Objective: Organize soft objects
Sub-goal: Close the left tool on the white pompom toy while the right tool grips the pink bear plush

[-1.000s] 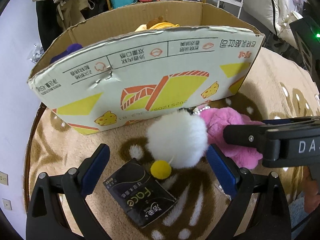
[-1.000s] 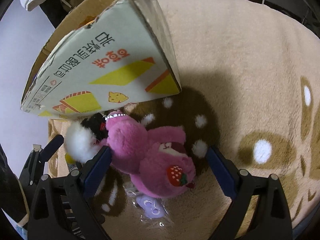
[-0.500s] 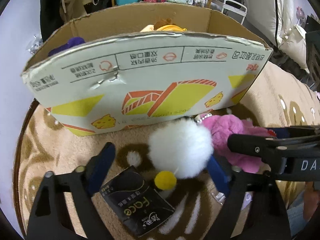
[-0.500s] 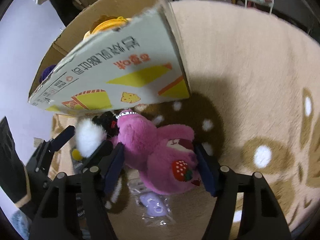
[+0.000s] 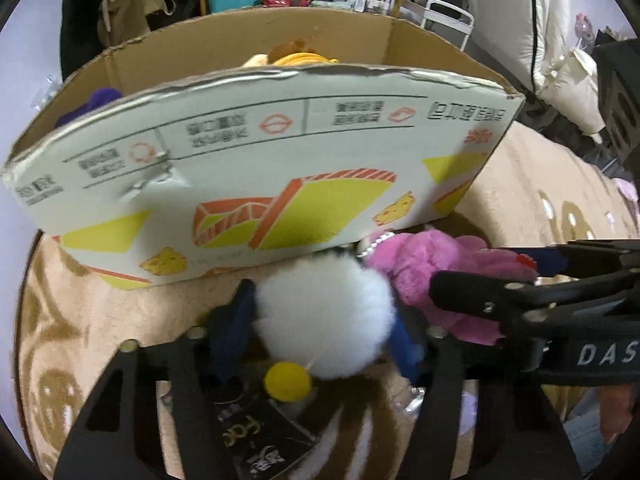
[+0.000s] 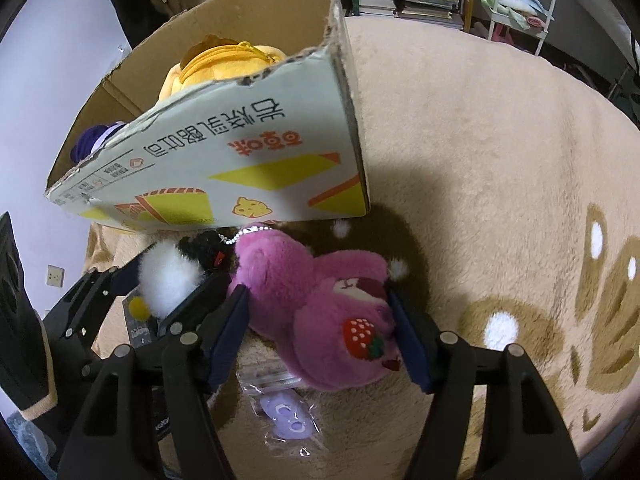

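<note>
A white fluffy pom-pom toy (image 5: 324, 316) with a small yellow ball (image 5: 288, 380) lies on the rug in front of the cardboard box (image 5: 240, 160). My left gripper (image 5: 320, 332) is closing around it, and both blue pads touch its sides. Just to its right lies a pink plush bear (image 6: 320, 300) with a strawberry patch. My right gripper (image 6: 318, 336) is shut on the bear, its pads pressing into the fur on both sides. In the right wrist view the pom-pom (image 6: 168, 280) has a black furry part (image 6: 204, 248) beside it.
The open box (image 6: 240, 152) holds a yellow plush (image 6: 224, 64) and a purple one (image 6: 92, 140). A black packet (image 5: 260, 440) lies under my left gripper. A clear bag with a purple item (image 6: 284, 412) lies below the bear. The beige patterned rug (image 6: 480, 160) stretches right.
Both grippers' jaws have drawn in from wide open. The left pads now meet the pom-pom, and the right pads squeeze the pink bear. The hands have barely shifted.
</note>
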